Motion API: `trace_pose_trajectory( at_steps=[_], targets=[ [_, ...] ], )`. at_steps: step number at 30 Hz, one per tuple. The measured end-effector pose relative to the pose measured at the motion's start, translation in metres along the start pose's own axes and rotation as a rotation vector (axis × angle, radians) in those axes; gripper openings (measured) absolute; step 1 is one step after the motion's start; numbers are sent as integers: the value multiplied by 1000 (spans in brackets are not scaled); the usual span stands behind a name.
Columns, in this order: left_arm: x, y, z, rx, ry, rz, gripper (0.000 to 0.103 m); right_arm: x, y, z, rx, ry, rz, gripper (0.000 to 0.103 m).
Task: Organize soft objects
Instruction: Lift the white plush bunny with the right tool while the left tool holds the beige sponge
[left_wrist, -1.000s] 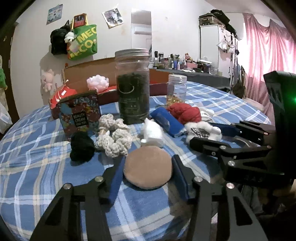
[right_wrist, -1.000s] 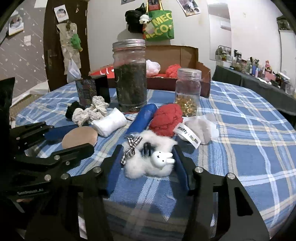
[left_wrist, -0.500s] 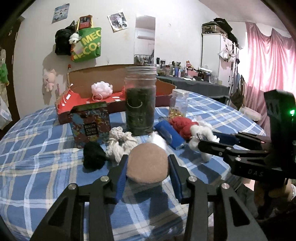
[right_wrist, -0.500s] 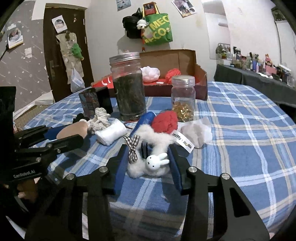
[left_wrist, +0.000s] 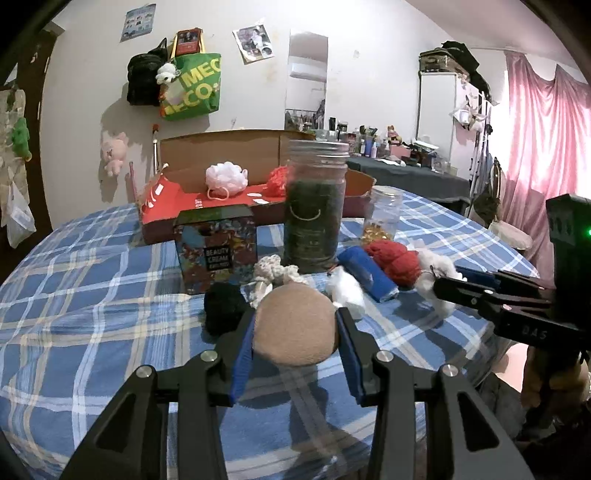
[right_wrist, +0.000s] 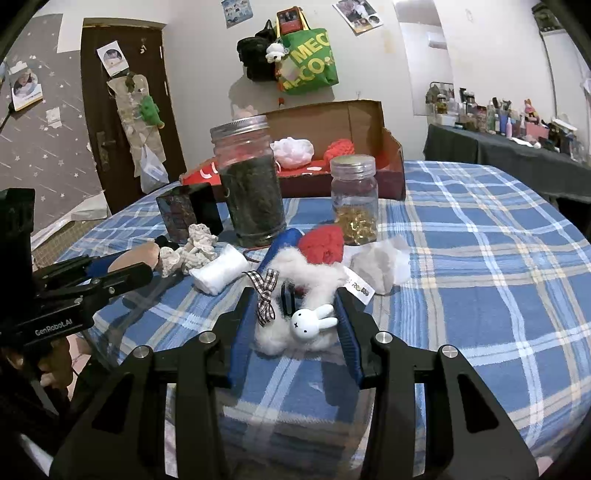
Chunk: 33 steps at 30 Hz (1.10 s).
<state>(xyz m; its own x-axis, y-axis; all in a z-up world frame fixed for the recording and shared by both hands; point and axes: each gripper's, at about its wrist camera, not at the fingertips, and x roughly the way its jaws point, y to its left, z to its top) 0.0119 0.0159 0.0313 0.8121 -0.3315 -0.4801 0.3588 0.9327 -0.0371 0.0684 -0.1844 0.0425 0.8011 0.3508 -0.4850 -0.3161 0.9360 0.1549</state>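
My left gripper (left_wrist: 295, 326) is shut on a round tan puff (left_wrist: 295, 325) and holds it lifted off the blue plaid table (left_wrist: 92, 314). My right gripper (right_wrist: 295, 314) is shut on a fluffy white hair tie with a small rabbit charm (right_wrist: 306, 321) and a checked bow, raised just above the cloth. On the table lie a black pompom (left_wrist: 223, 306), cream knotted yarn (left_wrist: 271, 271), a white roll (right_wrist: 219, 269), a blue roll (left_wrist: 369, 271), a red knit ball (right_wrist: 321, 245) and a white cloth (right_wrist: 380, 264). A cardboard box (left_wrist: 221, 147) at the back holds a pink bath puff (left_wrist: 225, 177) and a red item (right_wrist: 338, 147).
A tall jar of dark contents (left_wrist: 316, 206) and a small jar of golden capsules (right_wrist: 354, 199) stand mid-table. A printed cream box (left_wrist: 216, 249) stands left of the tall jar. A dark cluttered side table (right_wrist: 517, 147) stands at the right, a door (right_wrist: 122, 110) at the left.
Both grippers closed on their objects and rose. The tan puff and the white rabbit hair tie left the cloth; the left gripper climbed more.
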Motion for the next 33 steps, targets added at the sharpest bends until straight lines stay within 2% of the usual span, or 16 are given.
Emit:
trace_pose_trajectory(
  at_steps=[12,20,21,23,24,25,33],
  targets=[
    [-1,15,-2,-20,8,39,45,-4,-11,1,26,-2,-16,40],
    [0,29,-7,-40,31,70,47,3,-9,-7,19,39,-17,43],
    [0,29,-8,-39,36,71,48,3,-8,-8,14,39,-26,44],
    [-1,30,-13,-35,44,74,50,5,-5,-10,1,41,-40,53],
    [-1,30,-15,-31,48,74,51,7,-5,-11,-3,42,-46,64],
    [0,29,-17,-26,52,81,52,7,-3,-12,-8,38,-51,67],
    [7,26,-27,-13,48,107,56,12,5,-17,-57,-16,-112,67]
  ],
)
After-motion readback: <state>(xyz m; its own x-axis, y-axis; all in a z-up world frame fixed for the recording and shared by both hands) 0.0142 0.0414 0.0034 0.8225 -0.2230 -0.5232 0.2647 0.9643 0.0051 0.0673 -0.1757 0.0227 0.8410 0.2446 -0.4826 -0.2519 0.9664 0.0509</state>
